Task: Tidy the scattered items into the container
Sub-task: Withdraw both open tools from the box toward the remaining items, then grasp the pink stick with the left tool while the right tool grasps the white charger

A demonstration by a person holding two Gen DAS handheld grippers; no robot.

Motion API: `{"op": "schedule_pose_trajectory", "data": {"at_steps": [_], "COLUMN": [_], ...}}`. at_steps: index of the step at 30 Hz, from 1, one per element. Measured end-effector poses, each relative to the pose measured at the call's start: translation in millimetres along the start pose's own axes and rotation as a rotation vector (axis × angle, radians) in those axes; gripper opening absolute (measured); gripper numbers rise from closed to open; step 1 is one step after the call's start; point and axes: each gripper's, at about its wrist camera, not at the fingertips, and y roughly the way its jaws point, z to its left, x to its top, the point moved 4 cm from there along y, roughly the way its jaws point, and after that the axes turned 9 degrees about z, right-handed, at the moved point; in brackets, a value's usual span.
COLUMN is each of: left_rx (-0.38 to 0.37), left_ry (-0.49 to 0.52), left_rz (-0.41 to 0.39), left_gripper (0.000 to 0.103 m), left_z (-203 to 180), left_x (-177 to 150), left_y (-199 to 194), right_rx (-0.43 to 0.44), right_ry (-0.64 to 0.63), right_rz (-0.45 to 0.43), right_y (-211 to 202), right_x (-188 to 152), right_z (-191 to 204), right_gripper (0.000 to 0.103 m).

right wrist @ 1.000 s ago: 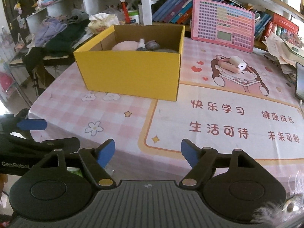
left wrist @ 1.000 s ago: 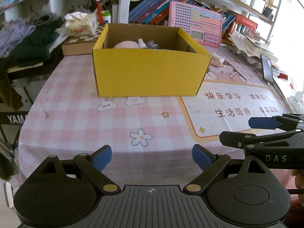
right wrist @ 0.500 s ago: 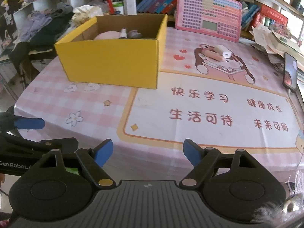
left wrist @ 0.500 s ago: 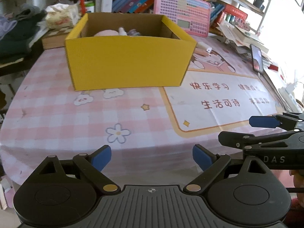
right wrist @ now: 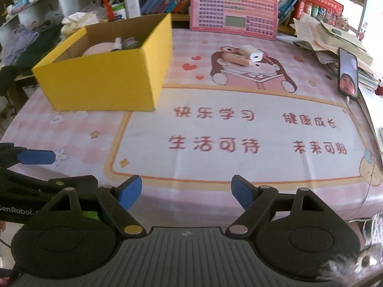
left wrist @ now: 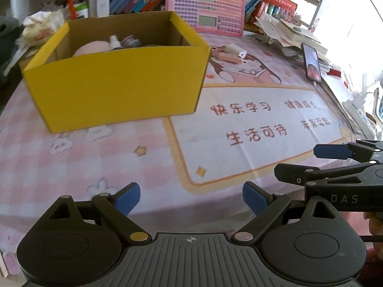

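A yellow cardboard box [left wrist: 119, 88] [right wrist: 105, 81] stands on the pink checked tablecloth. Inside it lie a pink soft item [right wrist: 98, 49], a small white bottle [right wrist: 117, 44] and a round tin [right wrist: 130, 43]. Beyond the box to the right, a white charger plug [right wrist: 251, 52] and a pink tube [right wrist: 237, 59] rest on the bear print. My left gripper [left wrist: 190, 197] is open and empty above the near table edge. My right gripper [right wrist: 186, 191] is open too, with nothing between its fingers. Each gripper shows at the side of the other's view.
A pink keypad toy [right wrist: 233, 21] leans against the bookshelf at the back. A phone [right wrist: 348, 76] on a cable lies at the right edge beside stacked papers [right wrist: 335, 38]. Clothes [right wrist: 24, 45] pile up on the left.
Both grippers have moved forward and to the right over the table, so the box and the plug look larger. The right gripper's jaws have widened a little.
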Motion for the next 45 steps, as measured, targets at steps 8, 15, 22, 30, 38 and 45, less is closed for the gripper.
{"op": "schedule_pose_trajectory", "data": {"at_steps": [8, 15, 22, 30, 38, 45], "left_rx": [0.021, 0.036, 0.048, 0.084, 0.14, 0.169], "left_ry": [-0.018, -0.035, -0.003, 0.049, -0.009, 0.002], "left_rz": [-0.007, -0.005, 0.02, -0.013, -0.078, -0.138], "left_gripper": [0.095, 0.094, 0.094, 0.094, 0.094, 0.094], "left_z": [-32, -64, -104, -138, -136, -147], "left_x": [34, 64, 91, 117, 162, 200], "left_y": [21, 46, 71, 82, 93, 114], "right_rx": [0.014, 0.034, 0.068, 0.112, 0.134, 0.157], "right_ry": [-0.026, -0.037, -0.022, 0.015, 0.026, -0.018], "right_rz": [-0.001, 0.011, 0.01, -0.012, -0.094, -0.136], "right_y": [12, 27, 38, 48, 57, 78], "right_x": [31, 56, 76, 99, 143, 193], "right_z": [-46, -94, -140, -180, -210, -213], "right_gripper": [0.082, 0.082, 0.082, 0.082, 0.082, 0.08]}}
